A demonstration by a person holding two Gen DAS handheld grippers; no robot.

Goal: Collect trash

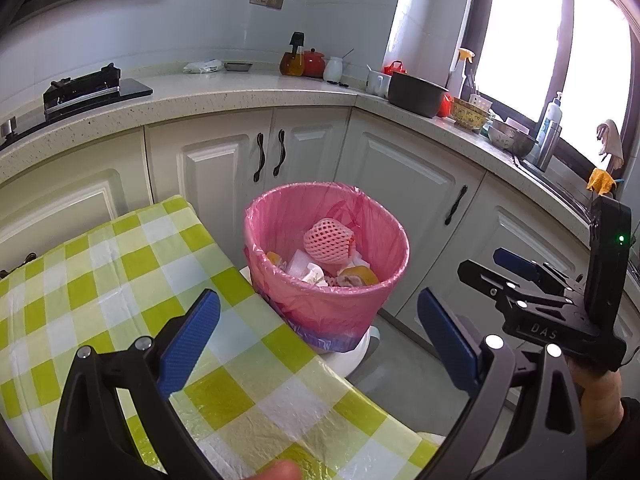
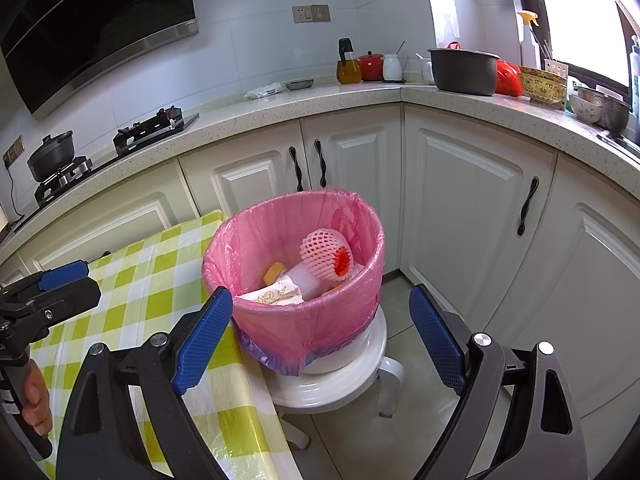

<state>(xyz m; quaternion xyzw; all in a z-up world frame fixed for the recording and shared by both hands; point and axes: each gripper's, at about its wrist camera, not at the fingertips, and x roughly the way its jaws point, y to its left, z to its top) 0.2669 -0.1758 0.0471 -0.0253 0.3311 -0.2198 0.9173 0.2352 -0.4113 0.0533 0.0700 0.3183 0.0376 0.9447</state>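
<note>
Jaws: both grippers stand spread wide with nothing between the pads; the left gripper (image 1: 320, 344) and right gripper (image 2: 326, 340) are both empty.
Bin: a pink-lined bin (image 2: 294, 320) stands on a white stool (image 2: 332, 380), touching or just beside the far right edge of the table (image 1: 120, 300).
Trash: it already lies inside the bin; a pink foam net (image 1: 328, 240) sits on top, with tissue (image 2: 276, 296), a white block and yellow peel beneath.
Table: its checked cloth shows no loose litter in either view, so the collecting looks near done; parts under the grippers are hidden.
Handling, net: light, springy and soft; a shallow pinch on its mesh would do, and a hard squeeze only flattens it.
Handling, liner: thin, slippery film that tears easily; my judgement is to bunch the folded rim (image 1: 256, 236) between the pads, not a single layer.
Handling, bin: stiff-walled and likely light; the stool top is small, so a sideways push could tip it.
Pose, left: held over the table's near right corner, fingers aimed forward and down at the bin.
Pose, right: held off the table's right edge, above the floor, aimed at the bin from the near side; the person's hand (image 1: 600, 404) grips its handle.
</note>
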